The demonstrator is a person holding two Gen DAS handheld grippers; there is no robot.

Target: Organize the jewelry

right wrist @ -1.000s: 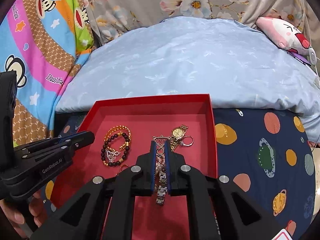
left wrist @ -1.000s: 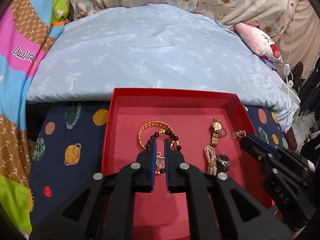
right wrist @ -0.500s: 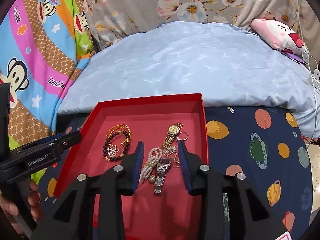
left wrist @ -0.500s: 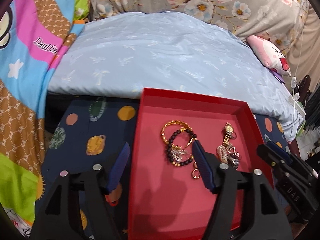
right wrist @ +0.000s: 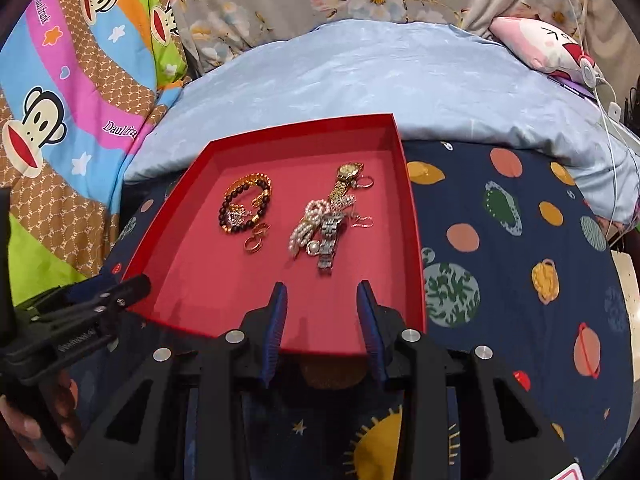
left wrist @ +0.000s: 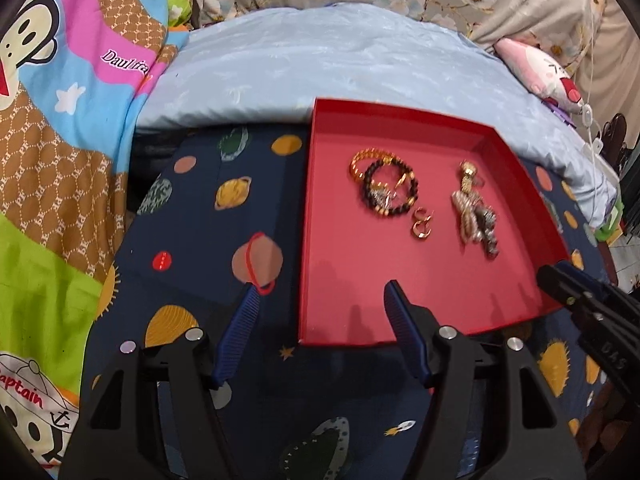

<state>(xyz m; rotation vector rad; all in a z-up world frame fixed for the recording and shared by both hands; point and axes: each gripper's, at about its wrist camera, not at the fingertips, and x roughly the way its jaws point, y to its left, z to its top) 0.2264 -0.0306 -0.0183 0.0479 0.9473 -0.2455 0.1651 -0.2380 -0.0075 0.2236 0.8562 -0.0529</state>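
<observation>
Fingers point(left wrist: 244, 316) of the left gripper point(left wrist: 320, 312) stand wide apart and hold nothing, straddling the near left corner of the red tray point(left wrist: 340, 272). Those of the right gripper point(right wrist: 322, 312) are also spread and bare, over the tray's near edge. Inside the tray, toward its far half, a black bead bracelet point(right wrist: 244, 210) overlaps a gold bangle point(right wrist: 250, 182) on the left, with gold rings point(right wrist: 256, 238) just near them. To the right, a gold watch point(right wrist: 346, 178), pearl bracelet point(right wrist: 306, 228) and silver watch point(right wrist: 330, 240) lie in a touching cluster. The tray rests on a planet-print bedsheet point(right wrist: 520, 260).
</observation>
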